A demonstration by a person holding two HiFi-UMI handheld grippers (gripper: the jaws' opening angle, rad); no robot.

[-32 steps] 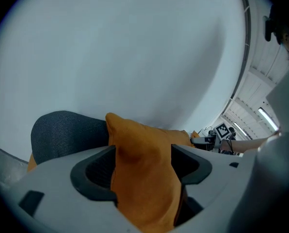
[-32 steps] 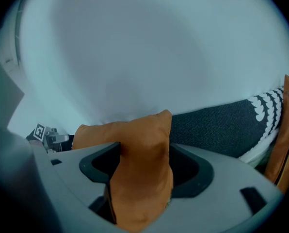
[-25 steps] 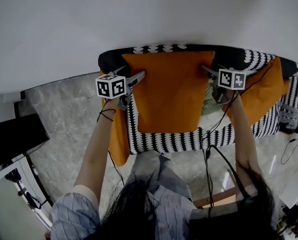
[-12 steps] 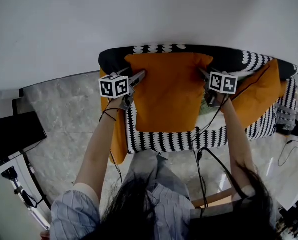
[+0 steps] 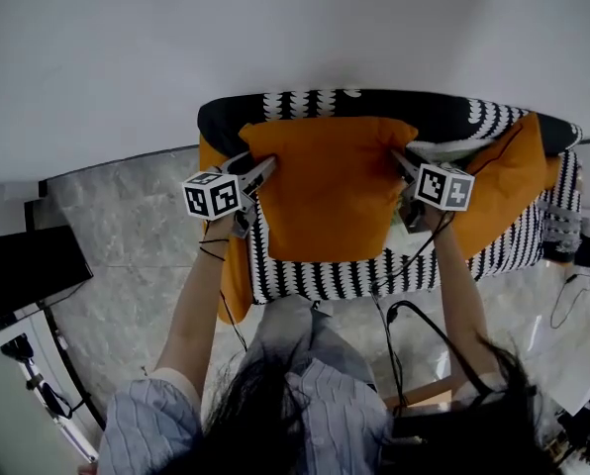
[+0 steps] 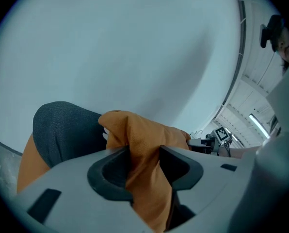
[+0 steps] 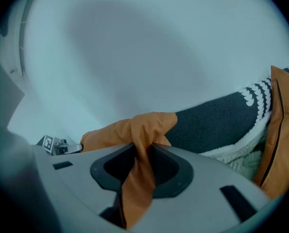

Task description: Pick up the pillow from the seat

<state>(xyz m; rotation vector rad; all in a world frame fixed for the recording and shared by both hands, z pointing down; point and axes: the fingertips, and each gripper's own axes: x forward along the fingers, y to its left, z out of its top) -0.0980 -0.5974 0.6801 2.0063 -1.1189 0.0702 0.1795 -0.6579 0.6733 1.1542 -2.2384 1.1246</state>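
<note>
- Pillow (image 5: 330, 186): orange, over the black-and-white patterned seat (image 5: 325, 277), top edge against the dark backrest (image 5: 226, 117). Can't tell if it has cleared the seat.
- Left gripper (image 5: 263, 168): at the pillow's upper left corner, jaws pointing in and up towards it. In the left gripper view, left gripper (image 6: 144, 152) jaws are closing, with a bunched fold of the pillow (image 6: 144, 130) pinched between them.
- Right gripper (image 5: 400, 158): at the pillow's upper right corner, mirroring the left. In the right gripper view, right gripper (image 7: 143, 152) jaws are closing, with a thinner fold of the pillow (image 7: 135, 125) squeezed between them and the gap narrower than on the left.
- Left forearm (image 5: 198, 295): stretched forward, bare, sleeve pushed up near the elbow.
- Right forearm (image 5: 453, 285): stretched forward, angled slightly in; cable (image 5: 414, 310) hangs beside it.
- The arms are spread about as wide as the pillow, with both marker cubes facing up.
- Second orange cushion (image 5: 503, 191) sits at the right end of the seat, just beside the right gripper.
- Marble floor (image 5: 117, 236) lies below and left of the seat.
</note>
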